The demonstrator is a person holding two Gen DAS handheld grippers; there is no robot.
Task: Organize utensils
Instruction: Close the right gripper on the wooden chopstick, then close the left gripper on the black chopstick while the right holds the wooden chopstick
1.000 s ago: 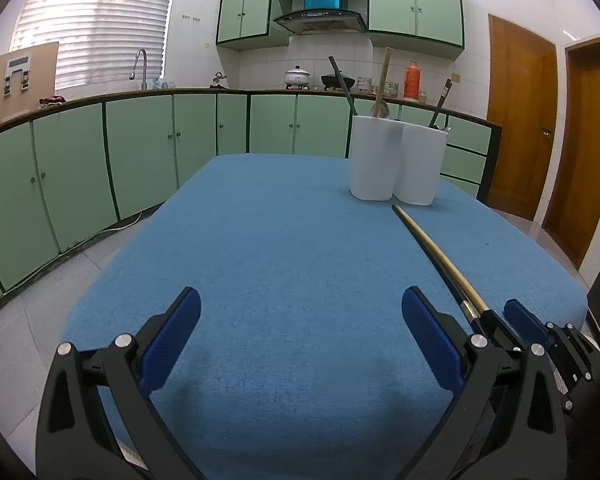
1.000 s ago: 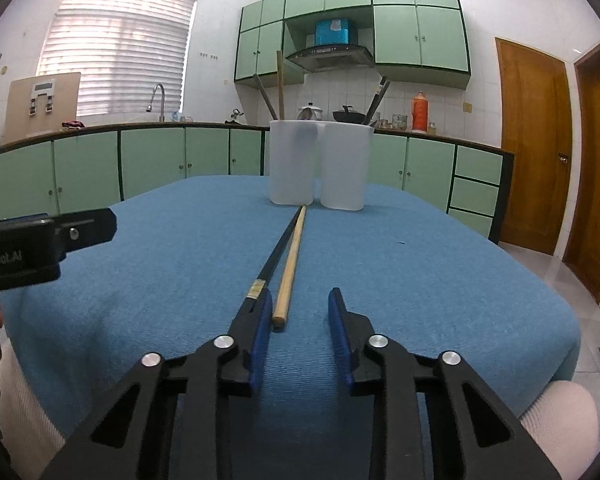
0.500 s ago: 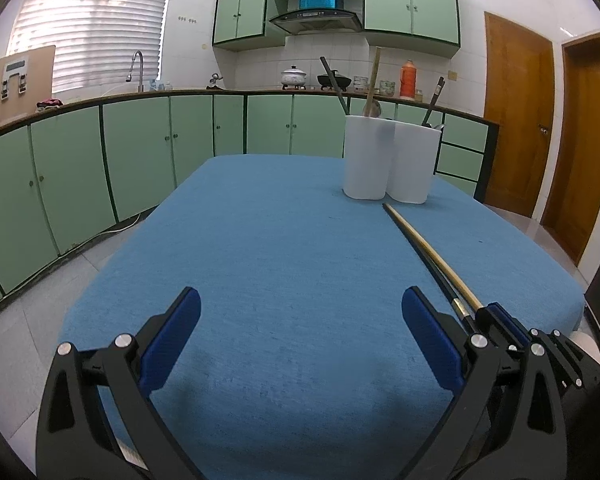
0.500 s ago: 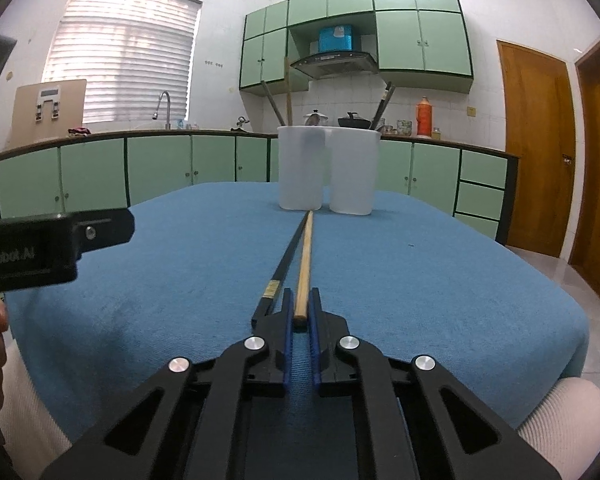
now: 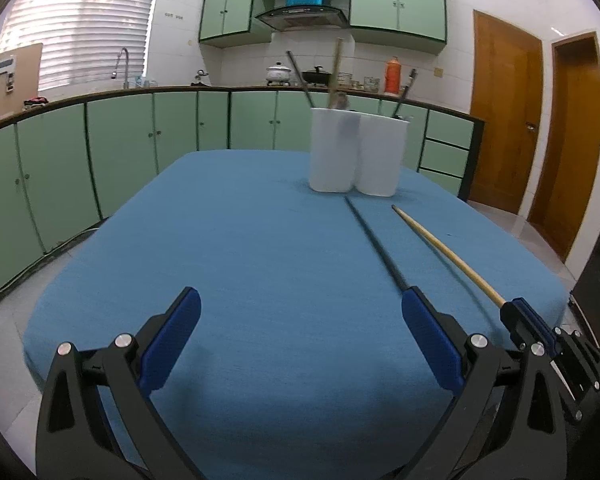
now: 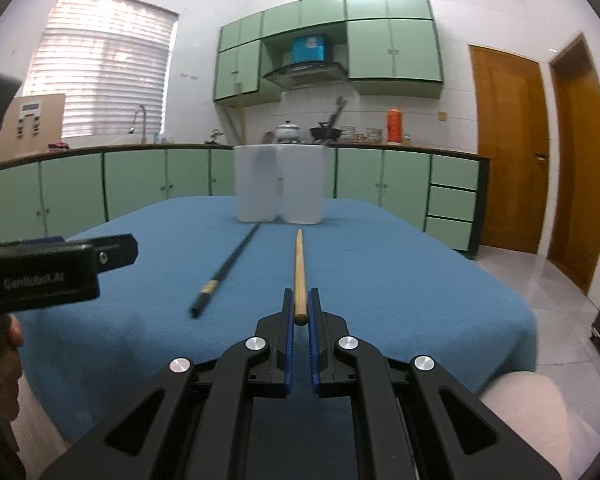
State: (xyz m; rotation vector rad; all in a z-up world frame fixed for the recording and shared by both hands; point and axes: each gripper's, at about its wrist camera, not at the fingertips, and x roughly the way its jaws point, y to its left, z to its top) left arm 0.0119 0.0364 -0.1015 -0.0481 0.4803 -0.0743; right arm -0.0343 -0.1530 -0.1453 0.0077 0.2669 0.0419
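Since one second ago, right gripper (image 6: 301,307) jaws went from apart to clamped on the near end of the wooden chopstick (image 6: 299,268), which now sits clear of the black chopstick (image 6: 227,266) instead of lying alongside it. Whether the wooden tip is raised off the blue tablecloth (image 6: 400,280) cannot be read from either view.

Nearest, left wrist view: left gripper (image 5: 300,324) jaws spread wide, nothing between them, over bare cloth. Its right finger covers the near end of the black chopstick (image 5: 376,252), so the gold band and butt end are hidden here; the right wrist view shows both, lying on the cloth. Right gripper (image 5: 518,314) appears only at the lower right edge in this view, partly cut off, with the wooden chopstick (image 5: 444,252) running out of it.

Right wrist view, left edge: black body of the left gripper, cut off, lettering too blurred to be sure of, and part of a hand (image 6: 0,356) below it.

Mid-table: two white holders (image 5: 356,156) upright, touching side by side; the black chopstick's far tip ends just short of the left one. Utensil handles stick out of both; contents hidden by the walls, blurred in the right view (image 6: 280,184).

Far: green cabinets (image 5: 140,140), counter items small and indistinct.
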